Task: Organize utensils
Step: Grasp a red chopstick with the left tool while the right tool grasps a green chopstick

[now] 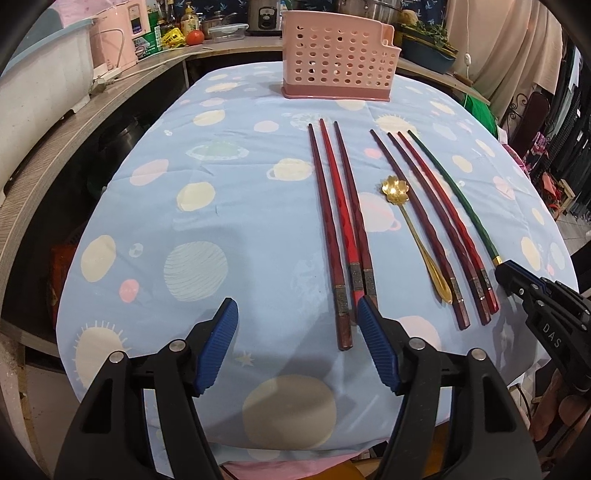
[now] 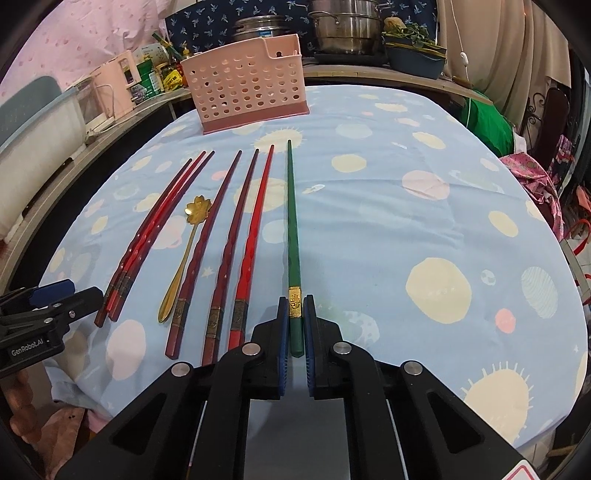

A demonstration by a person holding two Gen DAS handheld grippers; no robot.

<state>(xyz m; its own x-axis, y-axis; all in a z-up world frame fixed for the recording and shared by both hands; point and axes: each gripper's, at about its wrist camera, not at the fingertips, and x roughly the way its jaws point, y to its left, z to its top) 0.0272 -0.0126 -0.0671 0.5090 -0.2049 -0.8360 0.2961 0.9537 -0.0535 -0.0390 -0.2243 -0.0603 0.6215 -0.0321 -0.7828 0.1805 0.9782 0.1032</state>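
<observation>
A pink perforated utensil holder stands at the table's far side. Several red and dark red chopsticks, a gold flower spoon and one green chopstick lie in a row on the blue planet-print cloth. My right gripper is shut on the green chopstick's near end, low at the cloth. My left gripper is open and empty at the near ends of the left chopstick group.
A counter with a pink appliance, bottles, a tomato and steel pots runs behind and to the left of the table. A white tub sits on the left. Green cloth and clothing lie at the right.
</observation>
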